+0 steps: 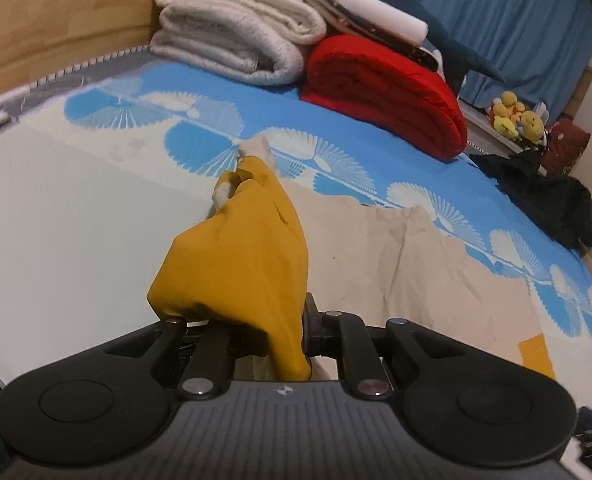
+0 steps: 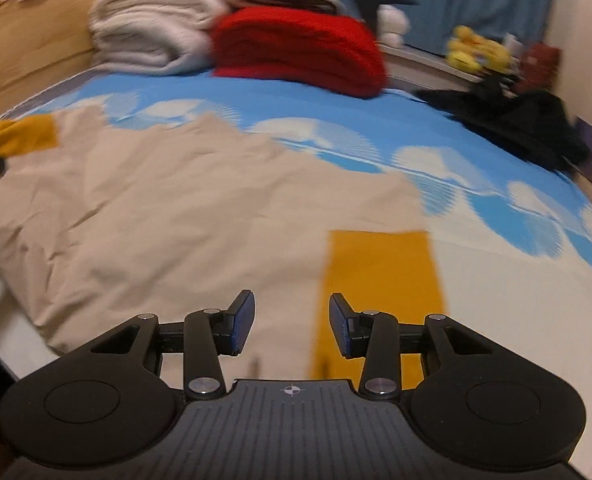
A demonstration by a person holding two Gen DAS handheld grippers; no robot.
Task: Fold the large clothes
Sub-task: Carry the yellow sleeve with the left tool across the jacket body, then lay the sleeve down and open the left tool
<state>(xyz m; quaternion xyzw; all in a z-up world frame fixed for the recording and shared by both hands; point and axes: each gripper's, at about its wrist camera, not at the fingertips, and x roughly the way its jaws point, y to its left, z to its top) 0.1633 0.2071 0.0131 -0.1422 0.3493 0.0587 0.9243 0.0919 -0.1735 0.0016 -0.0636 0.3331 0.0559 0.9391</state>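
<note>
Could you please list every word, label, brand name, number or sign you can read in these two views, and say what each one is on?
No readable words, brand names or numbers in either view.
Left hand-held gripper body: a small round crosshair mark only, no letters.
Right hand-held gripper body: the same crosshair mark, no letters.
Stack of folded items behind the red blanket: any print is too blurred to read.
Yellow plush toys: no text discernible.

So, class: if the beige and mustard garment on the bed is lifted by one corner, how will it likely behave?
Probably floppy: the garment lies flat and creased on the bed. Likely light: the mustard part bunches and drapes where the left gripper is shut on it. It should slide rather than roll, and may drag unevenly.
</note>
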